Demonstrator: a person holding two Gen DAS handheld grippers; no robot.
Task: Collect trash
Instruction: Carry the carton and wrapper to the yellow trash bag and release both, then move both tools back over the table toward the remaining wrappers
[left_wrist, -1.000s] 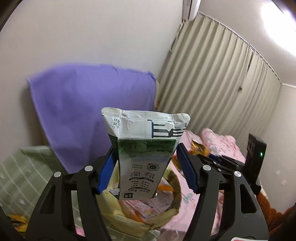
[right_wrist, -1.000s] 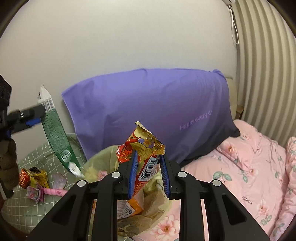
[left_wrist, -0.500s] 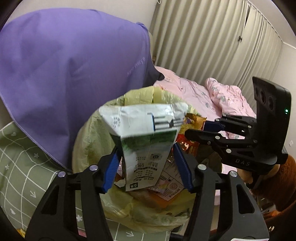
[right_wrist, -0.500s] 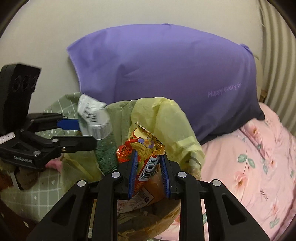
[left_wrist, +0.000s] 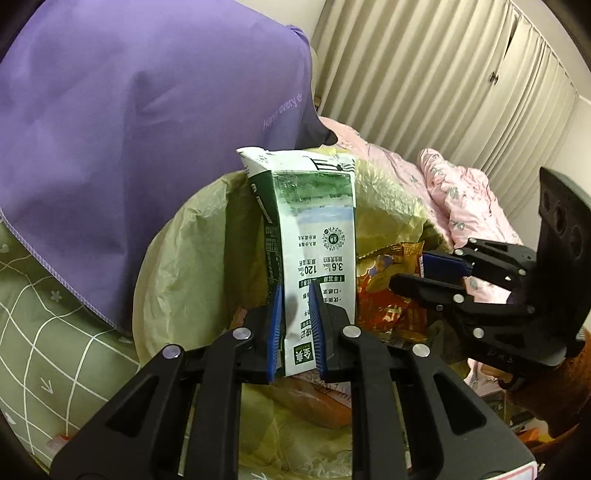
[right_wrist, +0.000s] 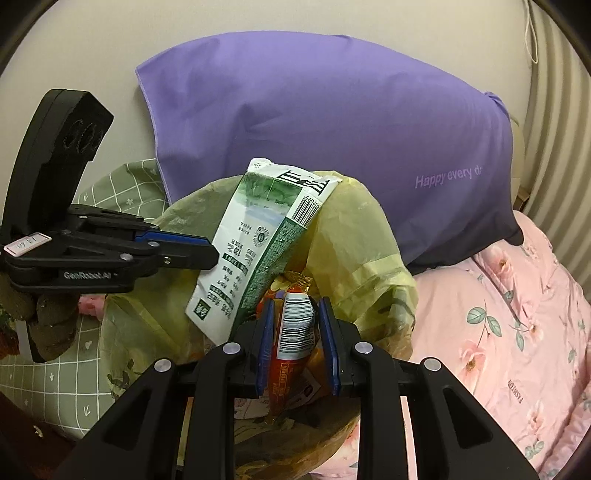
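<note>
Left tool (left_wrist: 295, 325) pinched tight on the lower end of a green-and-white carton (left_wrist: 314, 236), blue pads nearly together with the flattened pack squeezed between them. Carton stands roughly upright in the left view, tilted in the right view, its lower end over the mouth of the yellow bag (left_wrist: 192, 258). Right tool (right_wrist: 297, 343) closed on a red wrapper (right_wrist: 291, 339), barcode side facing the camera, gap narrow; wrapper also over the bag opening, just beside the carton. Bag sits on the bed (right_wrist: 517, 332), in front of a purple pillow (right_wrist: 332, 129), and already holds other wrappers. Step in hand, by my reading: drop both pieces into the bag. To do it well, lower each piece until its bottom edge is clearly inside the rim before opening, since the bag's soft lip sags and light trash could slide off onto the bedding. The carton is tall, so tip it inward before letting go. The two tools are close; release one at a time to avoid the pieces tangling. More litter may remain on the green checked cover (right_wrist: 55, 369); too small to tell.
</note>
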